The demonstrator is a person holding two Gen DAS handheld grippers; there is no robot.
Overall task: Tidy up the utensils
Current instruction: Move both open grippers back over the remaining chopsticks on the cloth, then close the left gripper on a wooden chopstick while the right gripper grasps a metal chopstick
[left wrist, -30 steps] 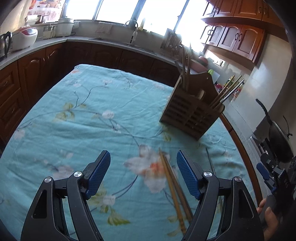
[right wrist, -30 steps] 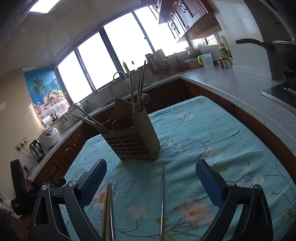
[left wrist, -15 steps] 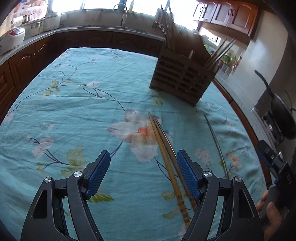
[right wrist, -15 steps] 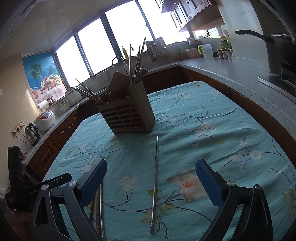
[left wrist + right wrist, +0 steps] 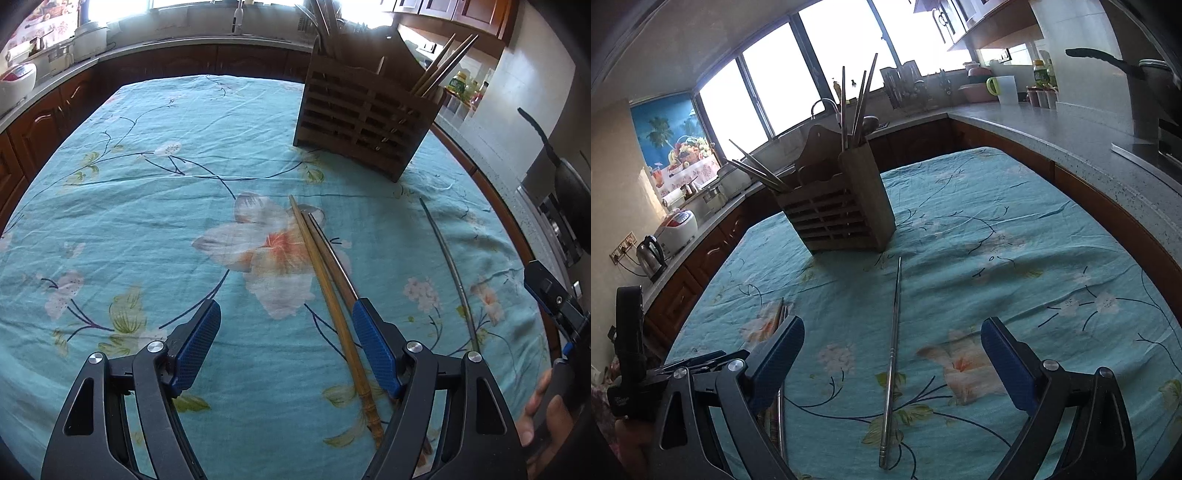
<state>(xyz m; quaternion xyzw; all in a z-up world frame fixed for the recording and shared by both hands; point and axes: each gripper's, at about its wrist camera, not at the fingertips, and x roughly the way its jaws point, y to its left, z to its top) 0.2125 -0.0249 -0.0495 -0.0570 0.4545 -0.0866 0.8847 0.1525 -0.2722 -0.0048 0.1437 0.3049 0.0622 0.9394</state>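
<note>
Left tool [image 5: 286,345] and right tool [image 5: 892,356]: jaws apart, empty. Slatted wooden utensil holder [image 5: 364,127] at one o'clock; turquoise floral-clothed bench [image 5: 147,206] open toward nine.

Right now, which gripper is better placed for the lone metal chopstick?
Right gripper: the metal chopstick lies centred between its open jaws. The left gripper frames the wooden chopsticks instead.

Blown-out windows [image 5: 783,88] backlight a dim, fisheye-warped kitchen.

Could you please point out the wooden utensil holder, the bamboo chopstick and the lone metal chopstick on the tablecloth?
wooden utensil holder [image 5: 360,122], left wrist view, slatted front wall.
bamboo chopstick [image 5: 328,291], left wrist view, mid-shaft.
metal chopstick [image 5: 892,354], right wrist view, mid-shaft.
</note>
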